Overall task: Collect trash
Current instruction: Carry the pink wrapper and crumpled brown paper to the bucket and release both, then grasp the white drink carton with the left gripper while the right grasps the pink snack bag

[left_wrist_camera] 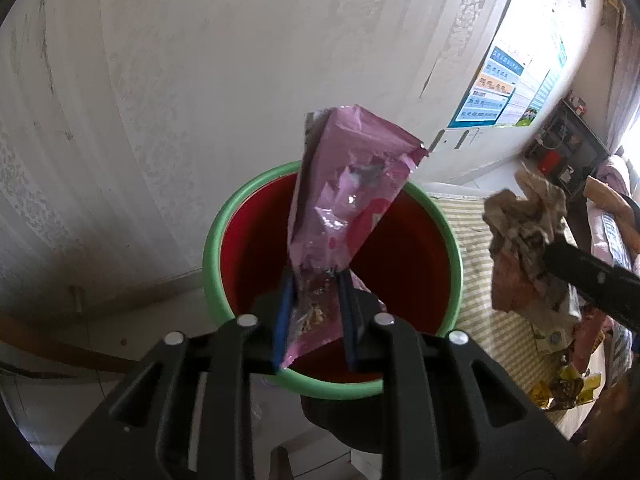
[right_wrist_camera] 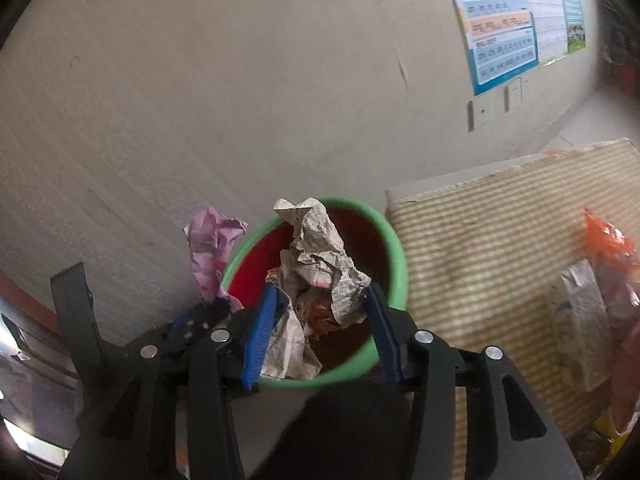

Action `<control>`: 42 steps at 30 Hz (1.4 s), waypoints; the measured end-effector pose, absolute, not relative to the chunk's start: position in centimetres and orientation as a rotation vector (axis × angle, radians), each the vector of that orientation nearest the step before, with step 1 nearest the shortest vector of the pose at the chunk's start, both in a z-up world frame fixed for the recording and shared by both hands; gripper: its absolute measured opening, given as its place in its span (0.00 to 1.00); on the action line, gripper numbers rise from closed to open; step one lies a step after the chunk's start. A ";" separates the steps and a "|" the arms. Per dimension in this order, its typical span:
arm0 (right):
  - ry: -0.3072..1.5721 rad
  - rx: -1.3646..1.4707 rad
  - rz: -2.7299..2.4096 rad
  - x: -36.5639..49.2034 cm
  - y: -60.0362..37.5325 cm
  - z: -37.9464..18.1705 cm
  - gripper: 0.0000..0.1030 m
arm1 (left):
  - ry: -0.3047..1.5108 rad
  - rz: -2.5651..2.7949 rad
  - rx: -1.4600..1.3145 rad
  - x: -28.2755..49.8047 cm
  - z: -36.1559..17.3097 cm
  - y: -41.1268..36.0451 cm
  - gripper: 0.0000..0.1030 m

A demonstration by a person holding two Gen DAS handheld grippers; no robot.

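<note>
My left gripper [left_wrist_camera: 318, 278] is shut on a pink foil wrapper [left_wrist_camera: 348, 192] and holds it upright over a red bin with a green rim [left_wrist_camera: 212, 240]. My right gripper [right_wrist_camera: 320, 292] is shut on a crumpled newspaper ball [right_wrist_camera: 320, 256], also above the bin [right_wrist_camera: 394, 256]. The newspaper ball [left_wrist_camera: 524, 232] and the right gripper's arm show at the right of the left wrist view. The pink wrapper [right_wrist_camera: 210, 248] and the left gripper show at the left of the right wrist view.
A striped mat [right_wrist_camera: 492, 248] on a raised surface lies right of the bin, with more wrappers [right_wrist_camera: 608, 248] piled at its right end [left_wrist_camera: 568, 388]. A pale wall [left_wrist_camera: 160, 100] stands behind the bin. Posters [right_wrist_camera: 504, 24] hang on it.
</note>
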State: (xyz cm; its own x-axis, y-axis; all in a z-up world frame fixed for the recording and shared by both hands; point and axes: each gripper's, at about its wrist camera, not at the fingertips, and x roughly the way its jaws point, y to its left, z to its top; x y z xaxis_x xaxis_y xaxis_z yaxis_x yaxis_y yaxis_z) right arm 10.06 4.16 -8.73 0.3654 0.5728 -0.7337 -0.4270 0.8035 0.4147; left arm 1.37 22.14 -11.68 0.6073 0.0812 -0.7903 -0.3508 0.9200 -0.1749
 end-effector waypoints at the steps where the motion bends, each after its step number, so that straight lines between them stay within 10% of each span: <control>1: 1.006 0.166 0.649 10.1 4.4 -8.7 0.53 | 0.887 0.260 -0.331 1.5 -11.8 22.4 0.38; 3: 1.003 0.179 0.653 10.4 4.9 -8.7 0.59 | 0.882 0.283 -0.339 1.6 -11.8 22.5 0.58; 37: 1.016 0.093 0.198 9.0 -19.4 -14.5 0.70 | 0.915 0.043 -0.254 2.8 -9.4 11.1 0.58; 42: 1.019 0.204 0.262 8.4 -20.3 -14.7 0.34 | 0.914 0.012 -0.172 2.8 -8.9 7.9 0.58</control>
State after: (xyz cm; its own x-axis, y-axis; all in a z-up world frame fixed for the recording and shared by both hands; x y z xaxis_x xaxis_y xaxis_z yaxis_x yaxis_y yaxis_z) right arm 8.41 -20.25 -14.68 0.4978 0.3092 -0.8103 -0.1201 0.9499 0.2887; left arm 2.78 7.91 -8.88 0.6112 -0.0627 -0.7890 -0.0837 0.9861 -0.1432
